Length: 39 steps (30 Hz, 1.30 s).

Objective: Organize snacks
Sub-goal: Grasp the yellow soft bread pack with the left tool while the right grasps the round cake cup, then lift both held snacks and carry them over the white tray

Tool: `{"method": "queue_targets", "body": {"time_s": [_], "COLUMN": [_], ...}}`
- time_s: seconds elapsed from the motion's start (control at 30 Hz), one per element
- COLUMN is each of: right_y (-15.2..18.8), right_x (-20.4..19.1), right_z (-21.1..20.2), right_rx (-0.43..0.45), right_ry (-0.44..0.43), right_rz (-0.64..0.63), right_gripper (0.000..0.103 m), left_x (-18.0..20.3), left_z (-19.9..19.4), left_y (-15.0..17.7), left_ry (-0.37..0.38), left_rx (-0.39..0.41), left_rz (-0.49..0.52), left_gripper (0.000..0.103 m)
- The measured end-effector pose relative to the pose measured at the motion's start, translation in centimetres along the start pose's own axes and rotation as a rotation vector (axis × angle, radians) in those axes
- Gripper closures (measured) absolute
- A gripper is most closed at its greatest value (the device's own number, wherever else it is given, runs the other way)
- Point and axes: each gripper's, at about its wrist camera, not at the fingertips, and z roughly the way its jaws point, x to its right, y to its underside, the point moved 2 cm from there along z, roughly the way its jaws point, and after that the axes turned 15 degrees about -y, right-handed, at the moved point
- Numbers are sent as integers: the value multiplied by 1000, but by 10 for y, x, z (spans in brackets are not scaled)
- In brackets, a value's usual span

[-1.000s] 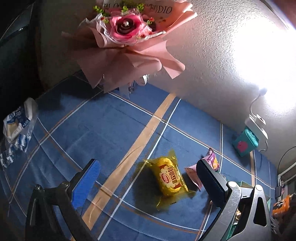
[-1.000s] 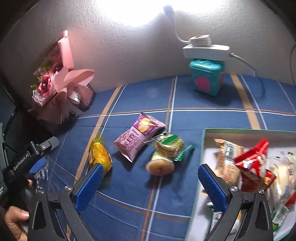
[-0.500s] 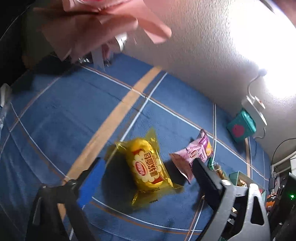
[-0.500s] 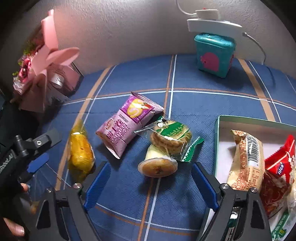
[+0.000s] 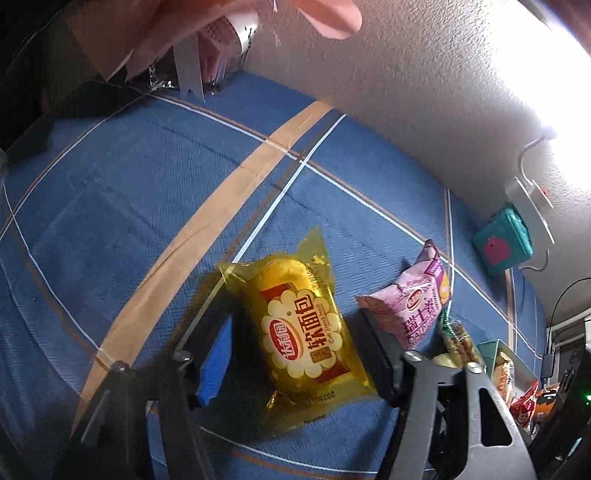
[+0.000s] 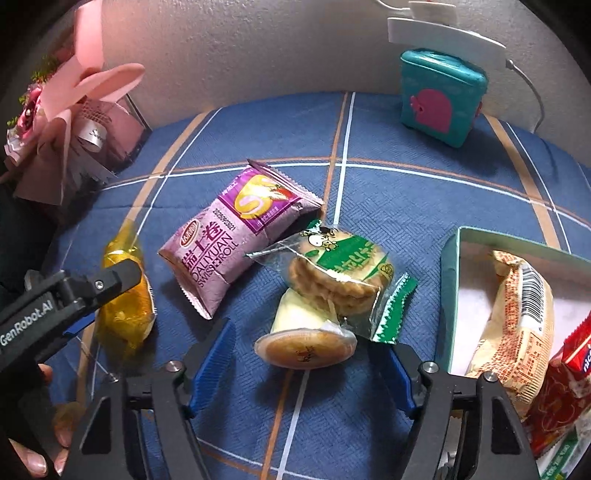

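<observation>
A second earlier my left fingers (image 5: 295, 354) had hung high, the yellow bread packet (image 5: 303, 343) lying small and ahead of them; now they had come down around it, spread open, blue pad on one side and dark pad on the other, neither pad clearly touching the wrapper. The pink bouquet (image 5: 229, 33), which had filled the top of my left view, had slid to the upper edge.

My right fingers (image 6: 306, 354) had dropped too. They were open, flanking the round cake in clear wrap (image 6: 306, 347), which lay partly under the green cookie packet (image 6: 340, 273). Whether the pads touched it I could not tell.

The purple Swiss roll packet (image 6: 236, 243) lay just beside the green one, its far corner touching it, and near the yellow packet without touching. In my right view the left gripper's black arm crossed over the yellow packet.

The green tray (image 6: 452, 295) stood at my right, its near wall close to my right-hand pad, with an orange-printed packet (image 6: 517, 317) and a red packet (image 6: 561, 398) inside. The teal box (image 6: 439, 96) stood near the wall (image 6: 258, 48), well apart from the snacks. Bare blue bench cloth (image 5: 129, 206) stretched left of the yellow packet and between the snacks and the wall.
</observation>
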Motion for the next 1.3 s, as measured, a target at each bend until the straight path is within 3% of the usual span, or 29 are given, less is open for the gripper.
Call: {"method": "queue_targets", "body": {"time_s": [0.13, 0.27, 0.83, 1.3], "right_y": [-2, -3, 14, 42], "right_x": [-2, -2, -1, -7], "right_z": [1, 0, -15, -51], "right_rx": [5, 11, 3, 4], "right_ry": [19, 25, -28, -60], "right_rz": [-16, -23, 35, 70], "right_gripper": [40, 52, 53, 54], "left_x": [3, 8, 8, 11], "left_z": [4, 8, -1, -46], "left_y": [1, 0, 6, 22], "left_ry": [-4, -7, -1, 19], "left_rx": [-11, -14, -46, -38], "left_rz": [13, 28, 41, 68], "left_gripper": [42, 53, 59, 59]}}
